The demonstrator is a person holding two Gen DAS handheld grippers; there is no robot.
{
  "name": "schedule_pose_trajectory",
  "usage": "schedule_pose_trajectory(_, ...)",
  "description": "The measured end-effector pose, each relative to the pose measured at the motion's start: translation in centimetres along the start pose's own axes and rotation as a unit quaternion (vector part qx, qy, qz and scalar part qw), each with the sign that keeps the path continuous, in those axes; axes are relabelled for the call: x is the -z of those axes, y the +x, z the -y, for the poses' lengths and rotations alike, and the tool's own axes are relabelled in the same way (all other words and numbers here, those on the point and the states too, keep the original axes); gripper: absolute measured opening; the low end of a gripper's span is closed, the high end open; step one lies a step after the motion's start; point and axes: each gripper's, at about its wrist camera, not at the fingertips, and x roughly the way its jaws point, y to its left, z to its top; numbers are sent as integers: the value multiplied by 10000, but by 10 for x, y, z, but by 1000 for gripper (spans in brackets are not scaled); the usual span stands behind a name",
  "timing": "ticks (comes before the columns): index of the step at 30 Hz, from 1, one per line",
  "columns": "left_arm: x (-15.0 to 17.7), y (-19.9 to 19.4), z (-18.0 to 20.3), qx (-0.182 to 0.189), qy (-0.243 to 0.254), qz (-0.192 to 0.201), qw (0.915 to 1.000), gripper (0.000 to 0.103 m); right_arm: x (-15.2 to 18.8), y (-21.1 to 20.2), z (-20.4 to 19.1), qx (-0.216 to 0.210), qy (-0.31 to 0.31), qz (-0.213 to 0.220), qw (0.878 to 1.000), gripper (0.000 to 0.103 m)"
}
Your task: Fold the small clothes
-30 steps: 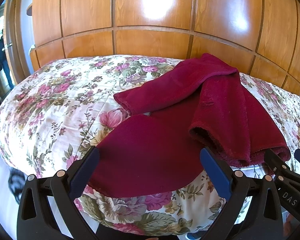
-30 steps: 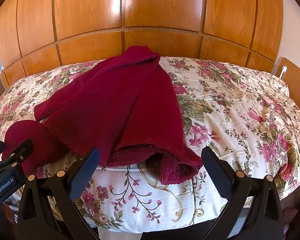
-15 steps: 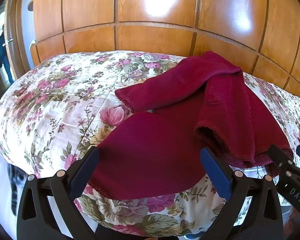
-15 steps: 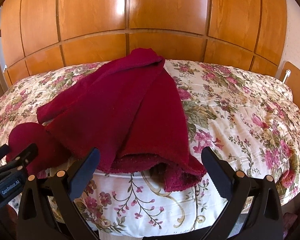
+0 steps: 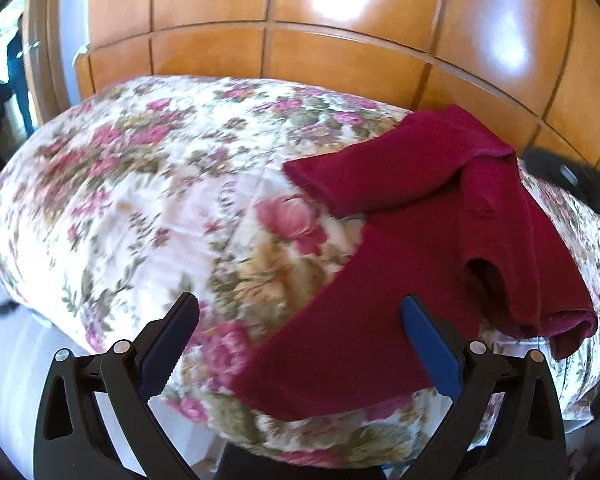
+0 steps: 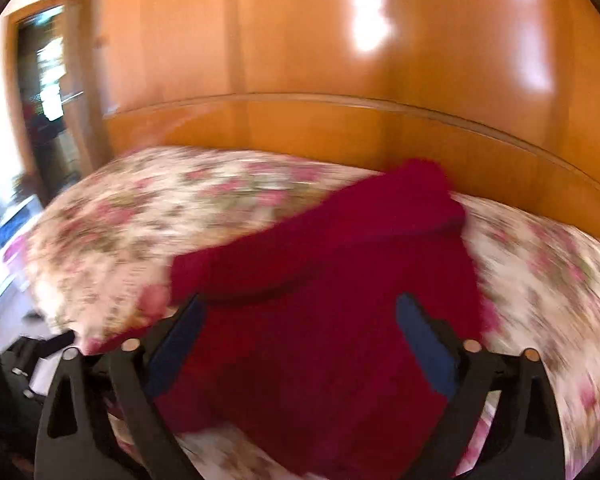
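Note:
A dark red garment [image 5: 440, 248] lies spread on the floral bedspread [image 5: 148, 200], one sleeve folded across its top. My left gripper [image 5: 300, 316] is open and empty over the garment's lower left hem at the near edge of the bed. In the blurred right wrist view the same garment [image 6: 332, 300] fills the space ahead of my right gripper [image 6: 300, 316], which is open with its blue-padded fingers wide apart above the cloth. A dark blurred shape shows at the far right of the left wrist view.
A glossy wooden panelled wall [image 5: 340, 32] stands behind the bed. A doorway [image 6: 44, 92] opens at the far left. Pale floor [image 5: 16, 340] lies to the left of the bed.
Both views have swung left. The right gripper has moved fast toward the garment, which now fills its view. The left gripper has shifted left toward the bed's corner.

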Motion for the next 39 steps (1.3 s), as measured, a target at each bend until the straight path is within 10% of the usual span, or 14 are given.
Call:
schedule_pose_trajectory(7,17,-15,-8,381,293,95,9988,99,-29,115,-87,-769,-1345,-1003,9828,80)
schedule_pose_trajectory(11,18,-15,2,502,605,134,9968,99,-11,181,-103,-529,-1696,-2016,9632,47)
schedule_pose_trajectory(13,17,-8,5,558,704,33,9959,86,-13,175,-100,-604,-1634,-1851,9672,12)
schedule_pose_trajectory(20,11,15,20,799,883,-284,9925,54,-63,78,-5,-110,-650,-536,9964,11)
schedule_pose_trajectory(24,9,22,29,748,1066,-289,9911,33,-81,7,96,931,136,129,9955,11)
schedule_pose_trajectory(28,-3,29,26,838,923,-408,9914,10,-75,-59,213,2458,854,356,9649,11)
schedule_pose_trajectory(39,-101,39,-9,-199,389,291,9986,7,-13,-81,410,5127,1690,-678,8390,8)
